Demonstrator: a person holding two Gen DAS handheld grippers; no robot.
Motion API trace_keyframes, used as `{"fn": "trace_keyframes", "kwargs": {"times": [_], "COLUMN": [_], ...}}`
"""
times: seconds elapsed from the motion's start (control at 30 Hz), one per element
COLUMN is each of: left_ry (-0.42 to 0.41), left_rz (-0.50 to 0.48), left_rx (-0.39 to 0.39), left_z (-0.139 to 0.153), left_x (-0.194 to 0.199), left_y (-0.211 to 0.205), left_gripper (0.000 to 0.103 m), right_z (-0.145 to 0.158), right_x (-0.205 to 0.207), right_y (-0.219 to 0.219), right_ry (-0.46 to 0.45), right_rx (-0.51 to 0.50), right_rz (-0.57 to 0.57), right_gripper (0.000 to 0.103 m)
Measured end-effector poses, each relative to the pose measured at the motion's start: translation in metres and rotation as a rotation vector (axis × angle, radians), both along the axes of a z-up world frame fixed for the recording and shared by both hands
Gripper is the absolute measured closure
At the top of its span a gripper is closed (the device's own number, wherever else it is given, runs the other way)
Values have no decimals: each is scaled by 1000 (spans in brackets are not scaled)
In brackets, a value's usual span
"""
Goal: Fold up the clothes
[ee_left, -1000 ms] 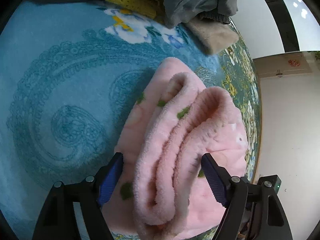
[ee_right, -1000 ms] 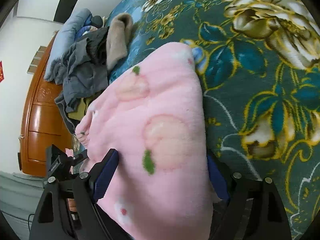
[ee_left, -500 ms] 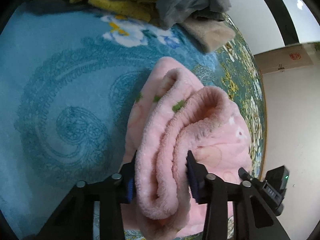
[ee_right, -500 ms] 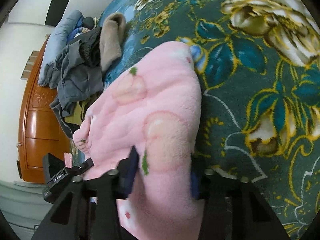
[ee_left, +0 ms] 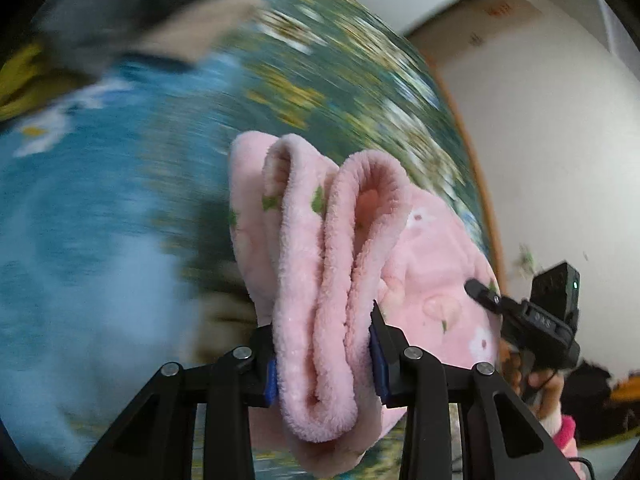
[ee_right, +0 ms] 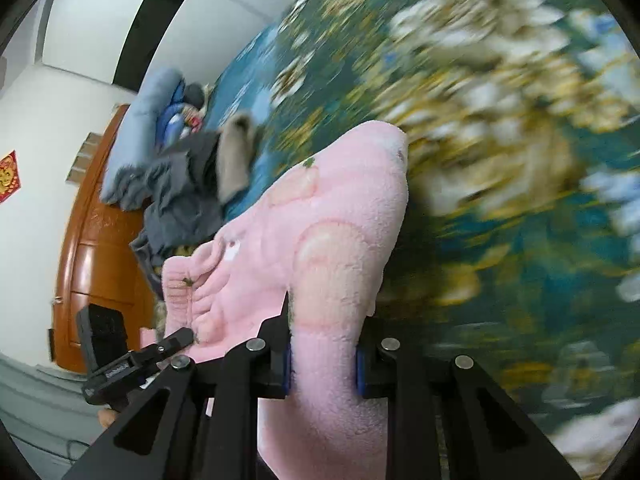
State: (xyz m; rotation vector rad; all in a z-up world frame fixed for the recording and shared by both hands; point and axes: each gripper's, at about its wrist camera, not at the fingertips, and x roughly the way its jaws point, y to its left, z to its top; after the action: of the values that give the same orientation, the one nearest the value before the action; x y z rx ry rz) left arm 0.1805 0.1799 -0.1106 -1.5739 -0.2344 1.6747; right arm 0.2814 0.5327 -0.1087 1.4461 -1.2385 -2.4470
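A folded pink fleece garment (ee_left: 344,248) with peach and leaf prints hangs lifted above the bed. My left gripper (ee_left: 323,364) is shut on its thick rolled edge, several layers squeezed between the blue pads. My right gripper (ee_right: 323,360) is shut on the other side of the pink garment (ee_right: 320,232), which drapes down over its jaws. In the left wrist view the right gripper (ee_left: 532,312) shows at the right edge with a hand below it. In the right wrist view the left gripper (ee_right: 128,360) shows at the lower left.
The floral teal bedspread (ee_right: 500,140) lies blurred beneath. A pile of grey, tan and yellow clothes (ee_right: 192,184) sits near the blue pillow (ee_right: 144,128) by the wooden headboard (ee_right: 88,264). The same pile (ee_left: 132,12) is at the top left in the left wrist view.
Both grippers went from open around the pink garment to shut on it, then lifted it off the bed; the background is now blurred from fast motion.
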Motion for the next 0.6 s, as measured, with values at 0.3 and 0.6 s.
{"fn": "trace_keyframes", "kwargs": {"times": [0.3,0.6], "left_ry": [-12,-42], "left_rz": [-146,-150], "left_rx": [14,-86], "left_z": [-7,-40], "left_x": [52,64], "left_y": [123,127], "left_gripper": [66,55], "right_z": [9,-19], "right_x": [47,56], "right_y": [107,157], "right_ry": [-19,-72], "right_rx": [97,120], "right_rz": [-79,-114], "right_gripper": [80,80]}}
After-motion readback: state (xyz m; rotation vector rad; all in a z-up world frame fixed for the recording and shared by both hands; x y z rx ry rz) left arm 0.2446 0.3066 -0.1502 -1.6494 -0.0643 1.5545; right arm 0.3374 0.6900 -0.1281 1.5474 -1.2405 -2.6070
